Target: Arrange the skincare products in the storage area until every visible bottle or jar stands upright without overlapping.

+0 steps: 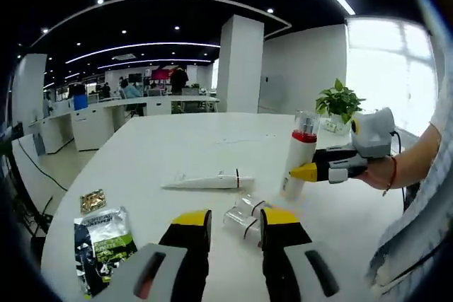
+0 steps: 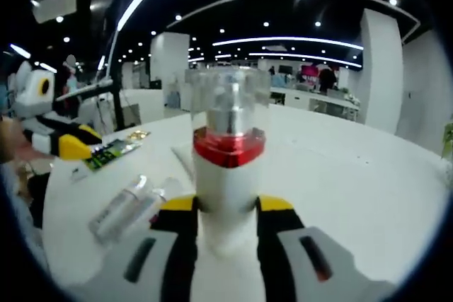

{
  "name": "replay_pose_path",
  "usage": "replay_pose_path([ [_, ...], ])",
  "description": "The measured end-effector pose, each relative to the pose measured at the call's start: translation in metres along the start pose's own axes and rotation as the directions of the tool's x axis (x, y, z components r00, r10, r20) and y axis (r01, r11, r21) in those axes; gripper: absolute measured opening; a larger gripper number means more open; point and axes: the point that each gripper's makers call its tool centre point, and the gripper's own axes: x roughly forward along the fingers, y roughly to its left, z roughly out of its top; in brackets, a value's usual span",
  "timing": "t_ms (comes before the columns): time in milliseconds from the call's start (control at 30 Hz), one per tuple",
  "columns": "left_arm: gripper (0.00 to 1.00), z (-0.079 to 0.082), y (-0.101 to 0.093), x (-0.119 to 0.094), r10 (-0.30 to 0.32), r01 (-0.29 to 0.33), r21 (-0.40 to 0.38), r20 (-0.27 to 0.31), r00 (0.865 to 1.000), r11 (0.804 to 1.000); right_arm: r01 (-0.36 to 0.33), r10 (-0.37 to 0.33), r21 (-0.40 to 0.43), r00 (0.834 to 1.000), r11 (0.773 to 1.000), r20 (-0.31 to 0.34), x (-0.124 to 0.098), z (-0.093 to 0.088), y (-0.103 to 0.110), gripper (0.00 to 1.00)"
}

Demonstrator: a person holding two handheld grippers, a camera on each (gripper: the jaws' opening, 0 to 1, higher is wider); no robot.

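On the white table (image 1: 177,143), taking the lying tube (image 1: 207,180) as the mark: well to its left, near the table edge, sit a small gold packet (image 1: 92,201) and, just nearer the camera, a dark green pouch (image 1: 106,244), both flat. The tube itself lies on its side, long axis running across the left gripper view, its flat tail pointing left and its capped end pointing right. Just nearer than the tube's capped end lie two small clear bottles (image 1: 244,216) side by side on their sides, long axes slanting from near-left to far-right, touching or almost touching each other. The left gripper (image 1: 235,225) hangs low over the table just before these bottles with its yellow-tipped jaws spread apart, nothing between them. To the right of the tube stands the pump bottle (image 1: 299,155), upright, long axis vertical, clear cap and red collar on top, base on the table. The right gripper (image 1: 306,172), held in a hand (image 1: 379,171), reaches in from the right and its jaws pinch the white body of this bottle low down; in the right gripper view the pump bottle (image 2: 226,167) rises straight between the two jaws of that gripper (image 2: 226,206), which press its sides. Behind and right of it stands a potted plant (image 1: 340,100)
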Motion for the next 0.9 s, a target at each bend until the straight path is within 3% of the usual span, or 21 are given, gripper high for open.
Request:
replay_pose_path([
  [233, 0.27, -0.012, 0.010, -0.022, 0.060, -0.059, -0.052, 0.035, 0.998, 0.997, 0.017, -0.017, -0.014, 1.000, 1.000, -0.018, -0.001, -0.001, -0.003, 0.30],
  [467, 0.27, -0.009, 0.016, -0.035, 0.085, -0.080, -0.069, 0.066, 0.994, 0.994, 0.021, -0.021, -0.022, 1.000, 1.000, -0.021, -0.001, -0.002, -0.003, 0.30],
  [900, 0.27, -0.004, 0.023, -0.044, 0.074, -0.070, -0.051, 0.075, 0.994, 0.996, 0.052, -0.052, -0.009, 0.998, 0.999, -0.020, -0.002, -0.002, -0.003, 0.30],
])
